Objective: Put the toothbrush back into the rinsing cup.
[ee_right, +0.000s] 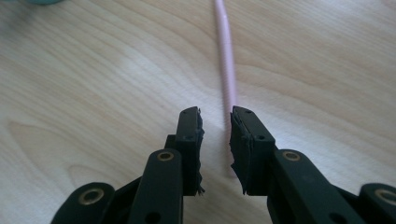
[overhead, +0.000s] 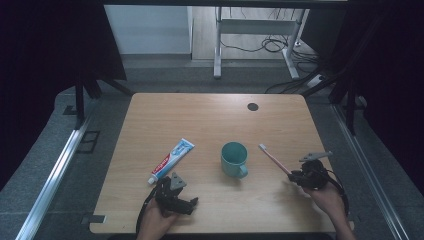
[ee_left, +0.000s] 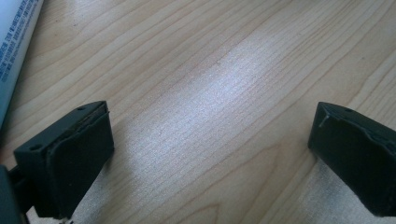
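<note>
A pink toothbrush (overhead: pixel 272 159) lies on the wooden table (overhead: pixel 210 120), its white head pointing to the far left. My right gripper (overhead: pixel 295 176) sits at its handle end. In the right gripper view the pink handle (ee_right: pixel 226 56) runs down into the narrow gap of the right gripper (ee_right: pixel 215 114), close beside one pad; the jaws stand slightly apart and do not press on it. A teal mug (overhead: pixel 234 159) stands mid-table. A toothpaste tube (overhead: pixel 171 161) lies left of it. My left gripper (overhead: pixel 175 192) rests near the front edge, and in its own view the left gripper (ee_left: pixel 212 116) is wide open over bare wood, with the toothpaste tube (ee_left: pixel 14 51) at the left.
A round black grommet (overhead: pixel 253 106) sits near the table's far edge. Beyond the table are a metal desk frame (overhead: pixel 218 50) and loose cables (overhead: pixel 272 45) on the floor. Dark curtains hang on both sides.
</note>
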The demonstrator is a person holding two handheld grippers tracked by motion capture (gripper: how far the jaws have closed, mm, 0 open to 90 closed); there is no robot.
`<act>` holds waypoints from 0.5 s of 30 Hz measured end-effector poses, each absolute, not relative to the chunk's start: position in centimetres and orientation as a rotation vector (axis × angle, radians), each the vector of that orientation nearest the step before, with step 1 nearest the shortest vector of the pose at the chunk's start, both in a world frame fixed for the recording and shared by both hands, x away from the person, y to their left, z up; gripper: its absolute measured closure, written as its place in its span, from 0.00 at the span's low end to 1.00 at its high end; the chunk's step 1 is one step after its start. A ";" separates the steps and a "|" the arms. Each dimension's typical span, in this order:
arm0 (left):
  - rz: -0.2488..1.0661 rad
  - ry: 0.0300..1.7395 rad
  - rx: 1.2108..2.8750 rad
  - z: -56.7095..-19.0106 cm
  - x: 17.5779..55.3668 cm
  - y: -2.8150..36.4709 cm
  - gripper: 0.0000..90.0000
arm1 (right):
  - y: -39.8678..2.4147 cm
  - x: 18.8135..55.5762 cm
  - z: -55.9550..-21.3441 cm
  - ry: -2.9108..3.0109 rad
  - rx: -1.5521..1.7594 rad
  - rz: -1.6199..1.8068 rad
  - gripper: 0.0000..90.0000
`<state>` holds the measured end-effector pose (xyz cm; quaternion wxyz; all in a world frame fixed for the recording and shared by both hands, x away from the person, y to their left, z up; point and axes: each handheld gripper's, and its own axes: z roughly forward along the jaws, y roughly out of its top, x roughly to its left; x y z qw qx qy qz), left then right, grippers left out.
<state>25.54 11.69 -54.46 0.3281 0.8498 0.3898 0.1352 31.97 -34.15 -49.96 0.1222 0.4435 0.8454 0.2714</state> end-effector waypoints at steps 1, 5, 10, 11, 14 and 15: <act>0.354 1.021 2.224 -54.5 25.5 11.7 0.00 | -34.2 32.3 -49.8 2.474 1.293 0.775 0.80; 0.354 1.021 2.224 -54.5 25.5 11.7 0.00 | -34.1 33.4 -49.6 2.498 1.318 0.714 0.80; 0.352 1.022 2.226 -54.4 25.5 11.7 0.00 | -33.7 34.8 -49.5 2.540 1.333 0.647 0.80; 0.353 1.022 2.226 -54.4 25.5 11.7 0.00 | -33.5 35.2 -49.5 2.553 1.334 0.626 0.80; 0.352 1.021 2.226 -54.4 25.5 11.7 0.00 | -33.0 35.9 -49.4 2.586 1.329 0.574 0.80; 0.353 1.021 2.226 -54.4 25.5 11.7 0.00 | -32.8 36.1 -49.3 2.600 1.326 0.554 0.81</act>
